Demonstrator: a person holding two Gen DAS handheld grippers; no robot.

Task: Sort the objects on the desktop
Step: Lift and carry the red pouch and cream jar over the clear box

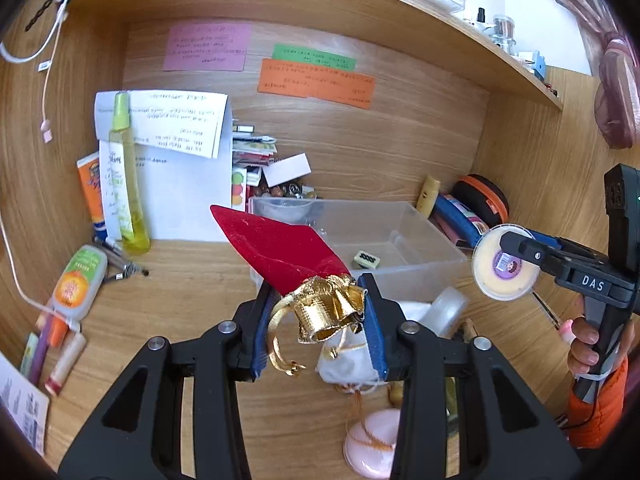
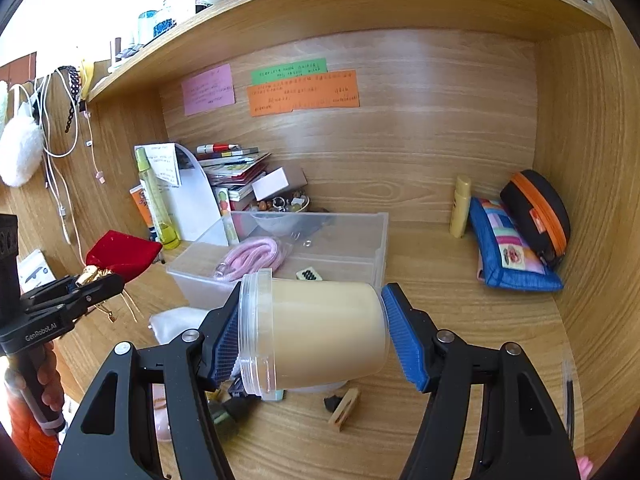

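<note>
Left hand-held gripper pinches pouch; right clamps jar.

A wooden desk sits inside a light-grained alcove whose back panel rises straight behind it. On that panel, upper left of centre, hang a pink note, a green note and an orange note. Above the panel runs a shelf. Wooden side walls close the alcove. Bright daylight glows above the shelf.
</note>
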